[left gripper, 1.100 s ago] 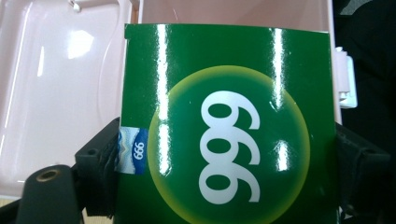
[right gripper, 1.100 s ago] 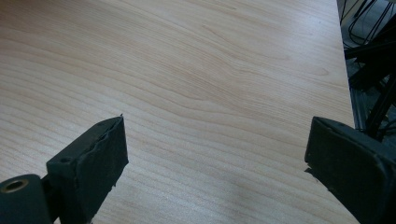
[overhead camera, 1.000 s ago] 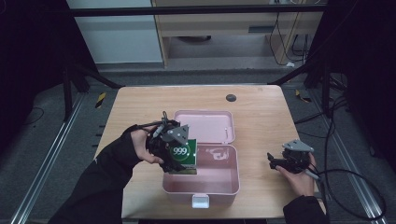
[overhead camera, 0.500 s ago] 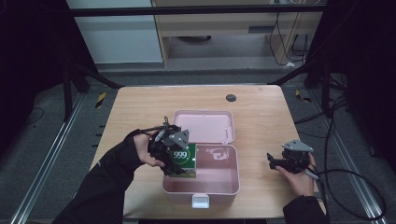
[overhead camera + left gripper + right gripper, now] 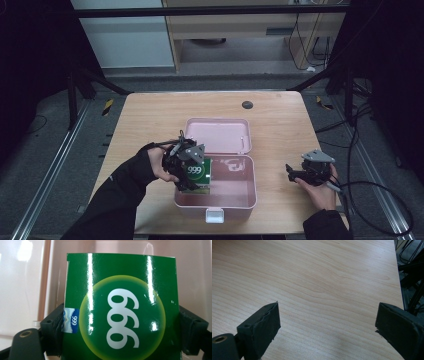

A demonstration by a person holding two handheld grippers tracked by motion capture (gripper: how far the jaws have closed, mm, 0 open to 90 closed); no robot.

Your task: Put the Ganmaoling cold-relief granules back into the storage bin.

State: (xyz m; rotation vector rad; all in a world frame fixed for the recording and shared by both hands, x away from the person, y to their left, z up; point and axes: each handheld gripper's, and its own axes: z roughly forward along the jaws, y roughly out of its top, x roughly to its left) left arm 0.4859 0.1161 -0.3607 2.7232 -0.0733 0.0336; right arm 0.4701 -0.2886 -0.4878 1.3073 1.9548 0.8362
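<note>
A green box marked 999 (image 5: pixel 197 176) is clamped in my left gripper (image 5: pixel 191 175), inside the left end of the pink lunch box (image 5: pixel 235 200). In the left gripper view the green box (image 5: pixel 120 307) fills the space between both black pads (image 5: pixel 53 327), which press on its two sides; pink plastic lies behind it. My right gripper (image 5: pixel 294 173) rests low at the table's right side, jaws spread wide. In the right gripper view its pads (image 5: pixel 265 322) stand far apart over bare wood, with nothing between them (image 5: pixel 328 327).
The lunch box's lid (image 5: pixel 218 135) lies open flat behind its tray, and a white latch (image 5: pixel 215 215) sticks out at the front. A small dark disc (image 5: pixel 247 105) sits near the table's far edge. Cables trail off the right edge (image 5: pixel 370 190).
My left gripper has sunk with the green box, lowering it deeper into the pink tray's left end. The right gripper has stayed where it was.
</note>
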